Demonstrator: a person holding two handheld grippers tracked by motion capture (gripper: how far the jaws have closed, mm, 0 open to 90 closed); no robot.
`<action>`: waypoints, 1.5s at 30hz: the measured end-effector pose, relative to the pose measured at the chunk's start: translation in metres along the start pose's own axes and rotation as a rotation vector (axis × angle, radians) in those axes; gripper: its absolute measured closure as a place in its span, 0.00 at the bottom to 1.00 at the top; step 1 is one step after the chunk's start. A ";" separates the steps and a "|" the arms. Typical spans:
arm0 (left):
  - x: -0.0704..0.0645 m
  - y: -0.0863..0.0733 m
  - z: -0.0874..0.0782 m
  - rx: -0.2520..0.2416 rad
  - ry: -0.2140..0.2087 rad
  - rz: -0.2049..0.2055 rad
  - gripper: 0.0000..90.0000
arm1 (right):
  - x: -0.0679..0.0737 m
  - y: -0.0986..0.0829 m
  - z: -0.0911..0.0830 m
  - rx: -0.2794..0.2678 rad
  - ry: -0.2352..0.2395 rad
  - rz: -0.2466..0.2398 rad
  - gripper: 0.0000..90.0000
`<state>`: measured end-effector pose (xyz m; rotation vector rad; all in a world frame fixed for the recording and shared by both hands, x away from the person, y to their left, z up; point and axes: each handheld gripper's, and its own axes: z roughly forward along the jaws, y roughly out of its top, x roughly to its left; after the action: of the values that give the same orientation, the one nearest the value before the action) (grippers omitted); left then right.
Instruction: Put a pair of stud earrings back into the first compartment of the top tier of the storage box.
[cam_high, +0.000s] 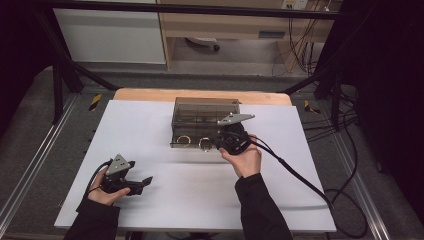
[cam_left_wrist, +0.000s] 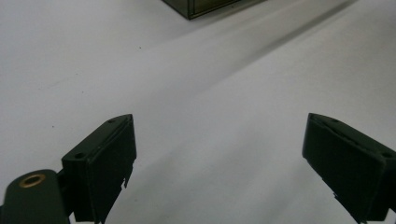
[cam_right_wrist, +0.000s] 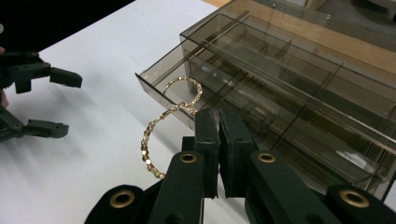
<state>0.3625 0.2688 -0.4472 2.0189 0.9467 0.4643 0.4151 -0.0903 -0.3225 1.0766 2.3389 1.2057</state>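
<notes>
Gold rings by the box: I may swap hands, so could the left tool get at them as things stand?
Probably yes. The left tool is open, with bare white table between it and the rings. But the right tool, shut at one ring, crowds that side, so come in from the left.

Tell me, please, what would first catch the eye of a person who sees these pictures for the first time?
Probably the gold hoop earrings, linked at the front edge of the smoky clear compartment box at the table's middle; the right gripper, jaws closed, meets them there. Next, the left gripper rests low at the near left of the white table, its jaws wide open.
</notes>
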 end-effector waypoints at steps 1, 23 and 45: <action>0.000 0.000 0.000 0.001 0.000 0.001 0.11 | 0.000 0.001 0.001 0.000 -0.004 -0.003 0.97; 0.000 0.000 0.000 -0.001 -0.003 -0.002 0.11 | 0.000 0.022 0.028 -0.007 -0.018 0.025 0.97; 0.001 0.000 -0.001 -0.003 -0.001 -0.003 0.11 | 0.010 0.032 0.059 -0.001 -0.007 0.047 0.97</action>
<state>0.3630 0.2701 -0.4468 2.0145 0.9477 0.4627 0.4572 -0.0376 -0.3317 1.1392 2.3197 1.2182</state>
